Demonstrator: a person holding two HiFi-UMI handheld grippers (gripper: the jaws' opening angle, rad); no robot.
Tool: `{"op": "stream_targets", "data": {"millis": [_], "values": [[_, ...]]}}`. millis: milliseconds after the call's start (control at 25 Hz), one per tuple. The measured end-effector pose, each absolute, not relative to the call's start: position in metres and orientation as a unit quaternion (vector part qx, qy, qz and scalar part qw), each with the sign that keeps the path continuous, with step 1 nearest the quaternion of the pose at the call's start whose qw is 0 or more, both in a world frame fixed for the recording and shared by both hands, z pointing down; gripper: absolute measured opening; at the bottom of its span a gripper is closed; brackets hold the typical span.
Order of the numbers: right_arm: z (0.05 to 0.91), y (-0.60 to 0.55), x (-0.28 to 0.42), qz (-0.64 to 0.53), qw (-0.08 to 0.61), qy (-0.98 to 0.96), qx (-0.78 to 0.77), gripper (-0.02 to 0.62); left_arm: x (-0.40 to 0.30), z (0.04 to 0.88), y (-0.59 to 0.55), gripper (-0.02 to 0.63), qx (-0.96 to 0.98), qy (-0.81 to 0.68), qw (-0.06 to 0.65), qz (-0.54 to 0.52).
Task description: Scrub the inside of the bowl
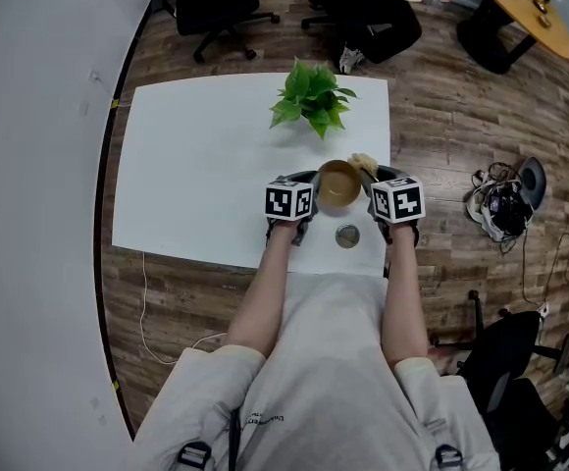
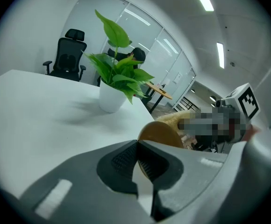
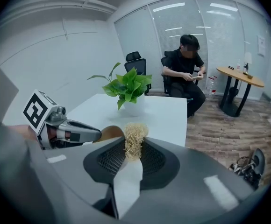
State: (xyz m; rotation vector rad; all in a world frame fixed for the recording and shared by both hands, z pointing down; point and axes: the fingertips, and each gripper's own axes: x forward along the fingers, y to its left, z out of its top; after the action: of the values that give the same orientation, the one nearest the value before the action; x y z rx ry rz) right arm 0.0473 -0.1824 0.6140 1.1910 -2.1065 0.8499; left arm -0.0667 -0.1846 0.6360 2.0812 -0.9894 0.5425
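While the left gripper [image 2: 137,149] pinches a brown bowl [image 1: 339,184] by its rim, the right gripper [image 3: 133,149] holds a tuft of pale scrubbing fibre [image 3: 135,132] just beside it.

Nearest the person, a small round grey object [image 1: 347,235] sits at the near edge of the white worktop [image 1: 206,165], towards its right corner. Just past it is the bowl, between the two grippers, with its opening facing up. The left jaws are closed on its left rim and the right jaws are clamped on the fibre. The bowl looks stiff, light and smooth, so the rim is probably the surest hold, though a hard push could make it twist. The fibre looks soft and springy. A leafy potted plant [image 1: 312,96] stands by the far edge, and a seated person [image 1: 368,8] is beyond it.
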Motion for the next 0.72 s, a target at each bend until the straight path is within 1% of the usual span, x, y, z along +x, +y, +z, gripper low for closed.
{"op": "stream_targets", "data": {"millis": [280, 520, 720], "values": [[0.61, -0.183, 0.055, 0.311, 0.266, -0.784, 0.467, 0.107, -0.059, 0.661, -0.175, 0.006, 0.798, -0.372, 0.418, 0.223], [0.607, -0.18, 0.069, 0.316, 0.255, -0.781, 0.475, 0.107, -0.065, 0.673, -0.18, 0.006, 0.763, -0.405, 0.464, 0.196], [0.609, -0.178, 0.068, 0.317, 0.255, -0.781, 0.473, 0.107, -0.069, 0.673, -0.185, 0.008, 0.754, -0.424, 0.469, 0.18]]}}
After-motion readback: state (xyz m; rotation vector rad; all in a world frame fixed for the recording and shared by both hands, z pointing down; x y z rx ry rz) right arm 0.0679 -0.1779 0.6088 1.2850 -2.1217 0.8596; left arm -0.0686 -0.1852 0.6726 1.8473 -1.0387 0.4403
